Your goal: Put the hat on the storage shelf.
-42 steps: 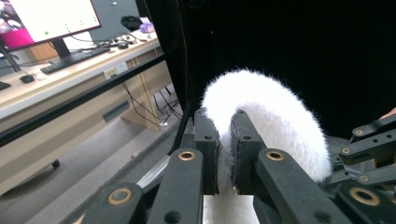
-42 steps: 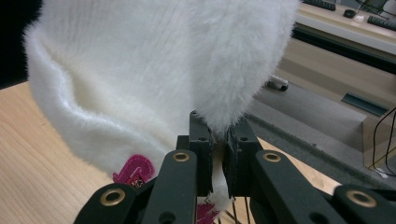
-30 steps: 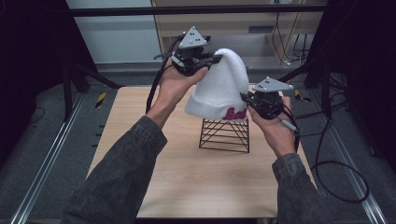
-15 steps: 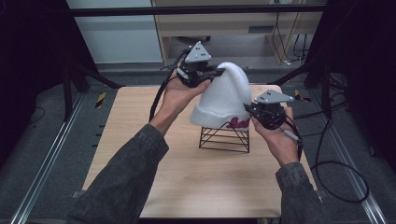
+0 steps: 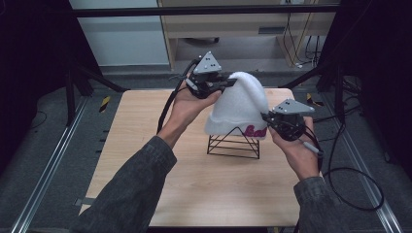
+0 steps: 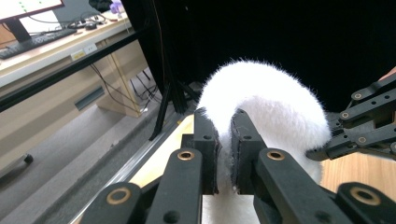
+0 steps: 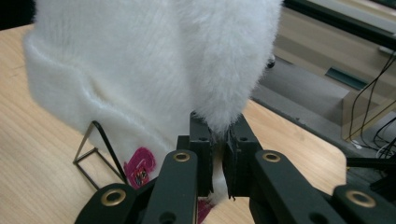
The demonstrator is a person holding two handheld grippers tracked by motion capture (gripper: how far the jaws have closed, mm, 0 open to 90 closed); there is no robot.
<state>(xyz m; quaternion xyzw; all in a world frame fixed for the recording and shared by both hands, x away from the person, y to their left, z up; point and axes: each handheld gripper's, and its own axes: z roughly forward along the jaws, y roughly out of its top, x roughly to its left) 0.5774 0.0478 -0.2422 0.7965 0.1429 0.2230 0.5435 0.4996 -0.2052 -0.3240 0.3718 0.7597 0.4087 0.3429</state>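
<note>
Fluffy white knit beanie draped over the top of a black wire pyramid stand, used here as the landmark. Crown of the beanie standing up above the stand's apex and leaning a little toward the far side; brim hanging partway down the wires, lower half of the frame left bare. Pink embroidered lettering on the brim at the stand's right side, seen again in the right gripper view as a pink patch beside one black wire.

Left gripper up and to the left of the stand's apex, jaws pinched narrow on a fold of the beanie's fuzzy crown; white pile squeezed between the two pads in the left gripper view, no gap to spare. Left hand wrapped under the gripper body, cable trailing down along the forearm.

Right gripper just to the right of the stand, level with the brim, jaws likewise clamped tight on a thin pinch of the beanie's lower edge. Right hand below and to the right of the stand, sleeve reaching back toward the near table edge.

Stand resting on a light wooden table, roughly mid-table, slightly toward the right. Dark framing and loose cables beyond the table's far and right sides.
</note>
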